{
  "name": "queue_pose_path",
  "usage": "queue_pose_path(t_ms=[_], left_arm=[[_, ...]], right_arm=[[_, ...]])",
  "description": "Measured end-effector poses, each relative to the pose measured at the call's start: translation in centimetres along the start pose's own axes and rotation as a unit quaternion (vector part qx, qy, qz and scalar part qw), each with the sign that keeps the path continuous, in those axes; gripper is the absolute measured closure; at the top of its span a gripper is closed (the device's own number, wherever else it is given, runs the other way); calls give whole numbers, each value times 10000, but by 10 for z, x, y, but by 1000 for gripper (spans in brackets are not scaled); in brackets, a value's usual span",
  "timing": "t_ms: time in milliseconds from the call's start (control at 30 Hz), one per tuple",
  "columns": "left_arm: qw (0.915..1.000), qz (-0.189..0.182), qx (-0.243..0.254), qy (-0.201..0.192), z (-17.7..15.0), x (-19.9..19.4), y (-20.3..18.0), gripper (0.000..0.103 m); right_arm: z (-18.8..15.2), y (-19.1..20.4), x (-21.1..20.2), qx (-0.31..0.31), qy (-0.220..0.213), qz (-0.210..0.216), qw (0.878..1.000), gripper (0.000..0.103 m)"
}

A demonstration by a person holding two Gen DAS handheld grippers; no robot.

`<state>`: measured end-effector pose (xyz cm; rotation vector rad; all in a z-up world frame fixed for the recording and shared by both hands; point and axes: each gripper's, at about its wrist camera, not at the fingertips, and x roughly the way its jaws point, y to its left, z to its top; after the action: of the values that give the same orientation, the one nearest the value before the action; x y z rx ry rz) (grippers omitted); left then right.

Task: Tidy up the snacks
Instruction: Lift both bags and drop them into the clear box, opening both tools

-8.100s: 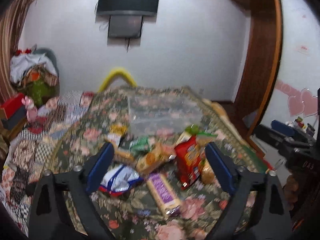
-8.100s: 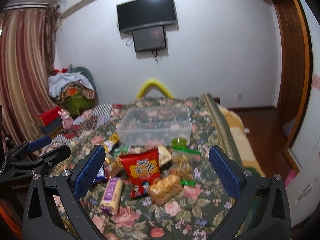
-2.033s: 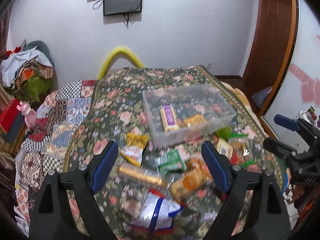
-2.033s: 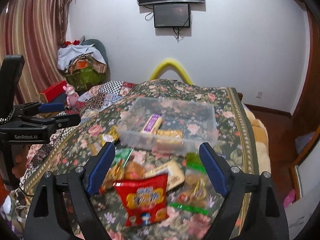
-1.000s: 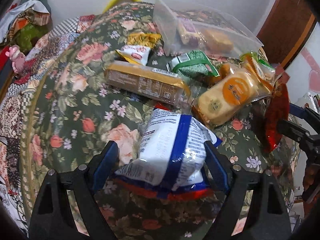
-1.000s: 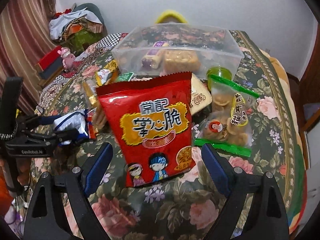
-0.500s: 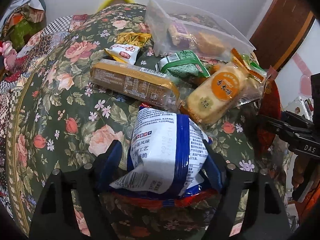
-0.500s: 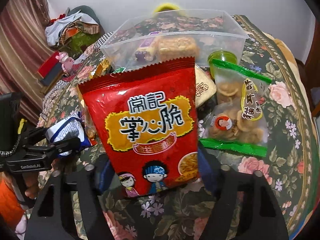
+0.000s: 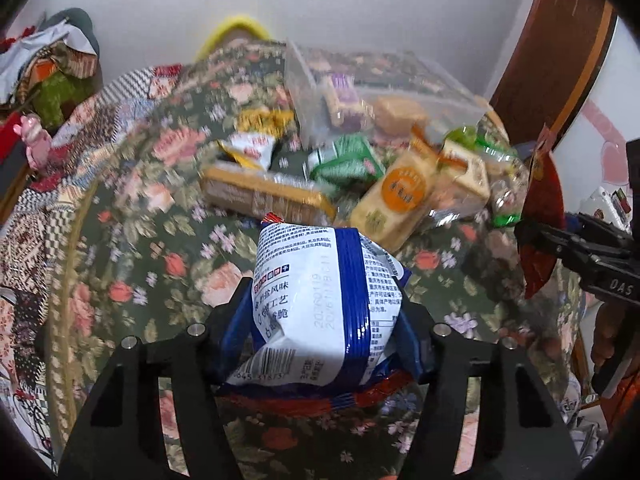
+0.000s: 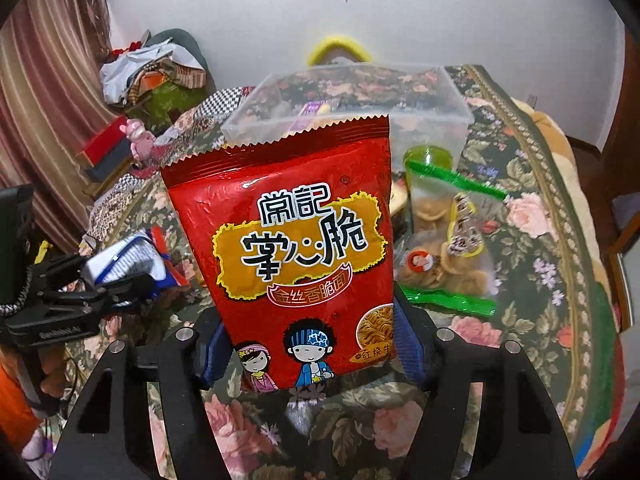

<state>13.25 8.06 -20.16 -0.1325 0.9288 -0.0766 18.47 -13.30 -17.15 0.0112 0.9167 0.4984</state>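
Observation:
My left gripper (image 9: 320,344) is shut on a white and blue snack bag (image 9: 316,304) and holds it above the floral tablecloth. My right gripper (image 10: 312,352) is shut on a red noodle snack bag (image 10: 296,248), held upright and raised. The clear plastic bin (image 10: 432,108) stands behind it with a purple bar and a biscuit pack inside; it also shows in the left wrist view (image 9: 304,92). The right gripper with the red bag (image 9: 540,220) shows at the right of the left wrist view. The left gripper with its bag (image 10: 128,260) shows at the left of the right wrist view.
Loose snacks lie before the bin: a long tan biscuit pack (image 9: 260,196), a green packet (image 9: 344,160), an orange-label cracker pack (image 9: 396,204), a zip bag of cookies (image 10: 448,248), a green cup (image 10: 426,160). A cluttered quilt side (image 9: 52,140) lies left, a wooden door (image 9: 560,40) right.
Both grippers have closed on their bags and lifted them off the cloth. The view has tilted up toward the bin.

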Motion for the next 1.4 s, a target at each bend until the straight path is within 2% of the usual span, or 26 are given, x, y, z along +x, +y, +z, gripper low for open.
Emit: queue_pose_path(t_ms=[333,633,867,1133,1400], left_arm=[[9980,77,-52,-630,40,-42,-3,40],[9952,54,67,-971,80,-48,-19,40],[9933,66,139,-1144,116,-37,-31,40],[9932,121,188,-1139,150,-7,-41,40],[9941,173,169,-1055,181,30,-43,40]], right_arm=[[20,-7,-32,-52,-537,-155,9984,38],[50,-17,-46,-96,-986,-347,9945,38],[73,-24,-45,-191,-1182,-411,9920,38],[99,-26,-27,-326,-1230,-358,9912,38],[114,-41,5,-258,-1064,-405,9932,38]])
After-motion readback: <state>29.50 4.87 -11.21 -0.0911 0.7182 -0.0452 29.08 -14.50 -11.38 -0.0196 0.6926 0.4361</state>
